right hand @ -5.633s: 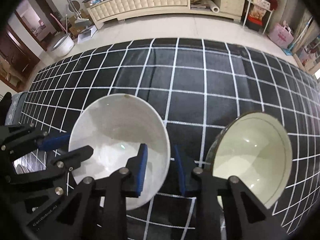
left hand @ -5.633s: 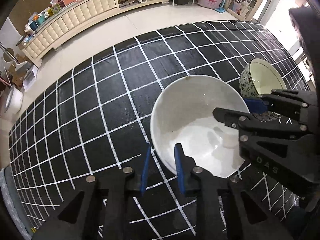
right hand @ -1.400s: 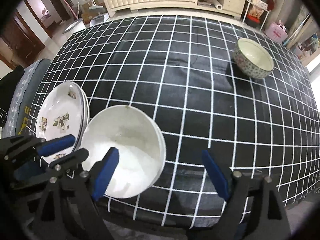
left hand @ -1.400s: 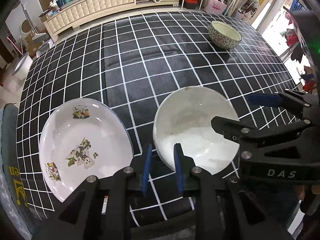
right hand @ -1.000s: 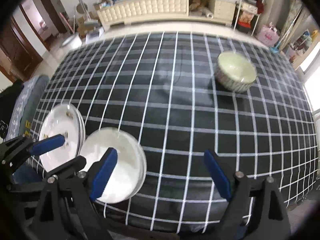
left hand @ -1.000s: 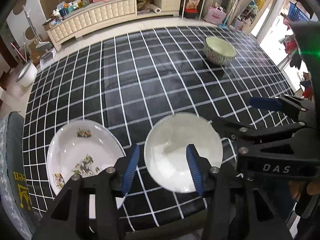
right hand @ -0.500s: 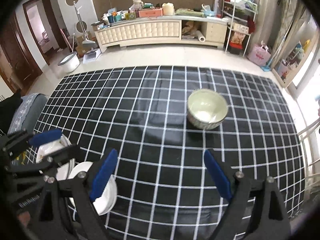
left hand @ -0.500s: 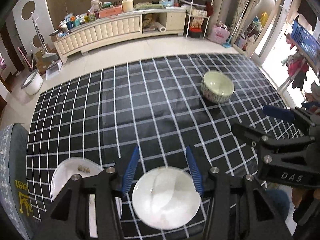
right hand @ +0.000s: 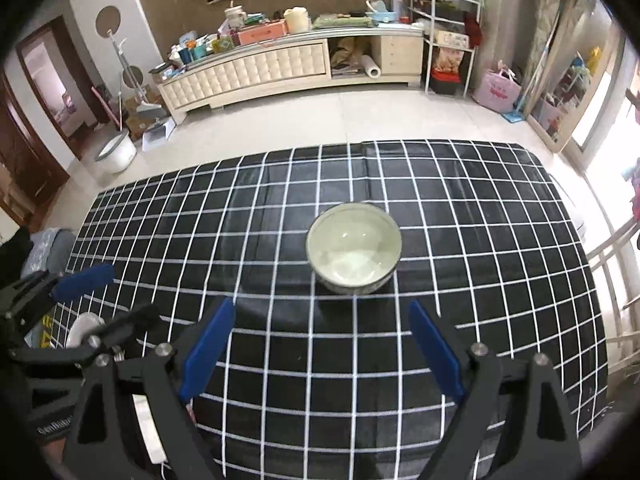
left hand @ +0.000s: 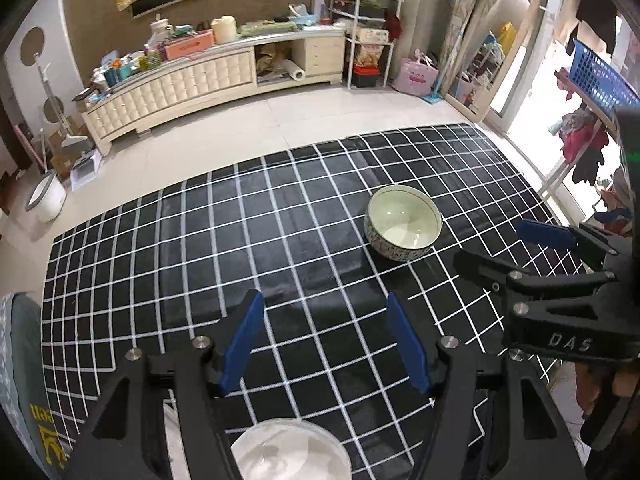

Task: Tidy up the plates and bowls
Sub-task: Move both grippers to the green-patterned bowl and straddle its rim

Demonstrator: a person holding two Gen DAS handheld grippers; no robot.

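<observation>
Left gripper [left hand: 326,342] up high over the near edge, blue-padded jaws spread wide, nothing between them but black cloth. Directly below, at the bottom of the left wrist view, a plain white shallow bowl [left hand: 290,454] sitting on the near edge, partly framed by the black gripper arms. Off to its left, a sliver of pale crockery [left hand: 172,446] behind the arm, too hidden to make out.

Right gripper [right hand: 320,350] likewise raised, blue pads far apart and gripping nothing. Straight ahead between those pads, a round cream-lined ceramic bowl with a speckled patterned outside [right hand: 354,248], upright, alone near the middle of the black tablecloth with the white grid [right hand: 480,280]. Same bowl in the left wrist view up and to the right of the pads, well apart from the white one.

In the right wrist view, left gripper at the lower left edge, and behind it the rim of a white plate [right hand: 82,330], mostly covered.

Beyond the table: pale tiled floor [right hand: 320,120], a long cream tufted cabinet [right hand: 256,70] with clutter on top, a pink bag [right hand: 500,86] by a white metal rack [right hand: 448,40].
</observation>
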